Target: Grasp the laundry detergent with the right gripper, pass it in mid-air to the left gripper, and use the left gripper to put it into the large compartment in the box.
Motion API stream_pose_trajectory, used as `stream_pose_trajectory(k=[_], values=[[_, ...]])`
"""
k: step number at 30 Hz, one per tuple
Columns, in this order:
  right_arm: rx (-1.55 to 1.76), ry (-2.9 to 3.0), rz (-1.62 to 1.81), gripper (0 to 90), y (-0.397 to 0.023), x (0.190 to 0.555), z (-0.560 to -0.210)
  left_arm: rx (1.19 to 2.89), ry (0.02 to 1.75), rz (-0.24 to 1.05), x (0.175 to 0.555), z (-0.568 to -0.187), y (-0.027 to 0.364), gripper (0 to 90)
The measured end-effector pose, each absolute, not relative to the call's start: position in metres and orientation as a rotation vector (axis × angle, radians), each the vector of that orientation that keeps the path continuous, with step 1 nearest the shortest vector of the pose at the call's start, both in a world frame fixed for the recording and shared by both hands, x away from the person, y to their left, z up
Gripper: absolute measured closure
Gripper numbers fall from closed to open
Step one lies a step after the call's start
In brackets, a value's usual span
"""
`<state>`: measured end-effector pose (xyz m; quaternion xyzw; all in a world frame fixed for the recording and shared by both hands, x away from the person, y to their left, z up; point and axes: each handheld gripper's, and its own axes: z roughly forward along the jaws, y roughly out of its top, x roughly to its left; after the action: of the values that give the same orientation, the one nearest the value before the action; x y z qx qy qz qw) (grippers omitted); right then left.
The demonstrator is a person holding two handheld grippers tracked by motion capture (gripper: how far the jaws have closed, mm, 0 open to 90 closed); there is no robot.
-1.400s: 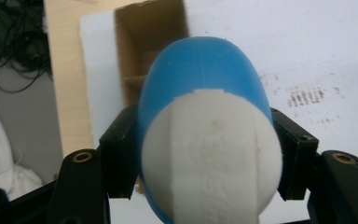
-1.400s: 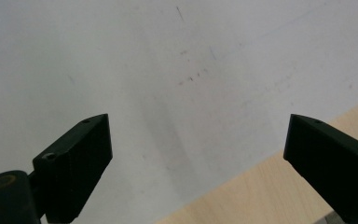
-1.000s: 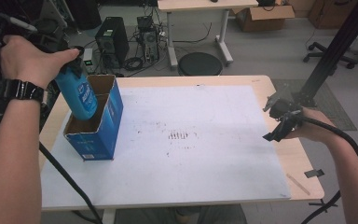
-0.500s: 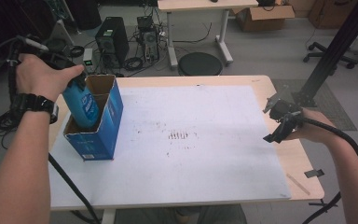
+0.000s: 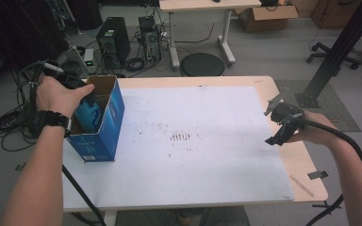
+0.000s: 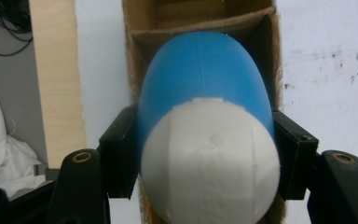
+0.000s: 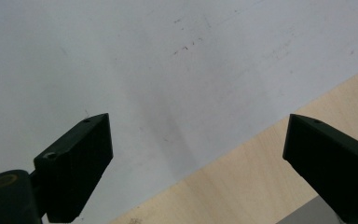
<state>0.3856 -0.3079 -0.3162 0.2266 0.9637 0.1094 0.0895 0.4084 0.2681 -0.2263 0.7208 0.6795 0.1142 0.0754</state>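
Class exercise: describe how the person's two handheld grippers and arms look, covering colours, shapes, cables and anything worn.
Both grippers are black. The left gripper has blocky rectangular jaws on arms with brass-coloured screw holes. The right gripper has wedge-shaped black jaws; in the high view a thick black cable trails from it. The forearms are bare, with no sleeves visible. A black wristwatch sits on the left wrist.

the bottle [image 6: 205,74] looks like smooth plastic, its blue body faintly glossy, its white cap [image 6: 209,163] matt with moulded seams. the box [image 5: 104,127] at the worktop's left edge is cardboard: printed blue and slightly shiny outside, raw brown and fibrous inside. the worktop [image 5: 306,165] is pale wood with a smooth finish, bare along its right edge, under a white matt sheet [image 5: 207,155] speckled with dark scuffs. the left gripper [image 6: 205,158] and right gripper [image 7: 200,163] have jaws of matt black plastic.
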Motion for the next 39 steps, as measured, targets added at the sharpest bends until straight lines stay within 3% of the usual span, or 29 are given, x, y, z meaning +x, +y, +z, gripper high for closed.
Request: stream_pose_trajectory(k=[17, 39], values=[[0.669, 2.874, 0.319, 7.9, -0.307, 0.386, -0.318, 2.2, 2.055, 0.31, 0.411, -0.265, 0.268, 38.0], [0.67, 2.884, 0.332, 7.7, -0.304, 0.386, -0.322, 2.23, 2.048, 0.32, 0.412, -0.276, 0.269, 37.9]])
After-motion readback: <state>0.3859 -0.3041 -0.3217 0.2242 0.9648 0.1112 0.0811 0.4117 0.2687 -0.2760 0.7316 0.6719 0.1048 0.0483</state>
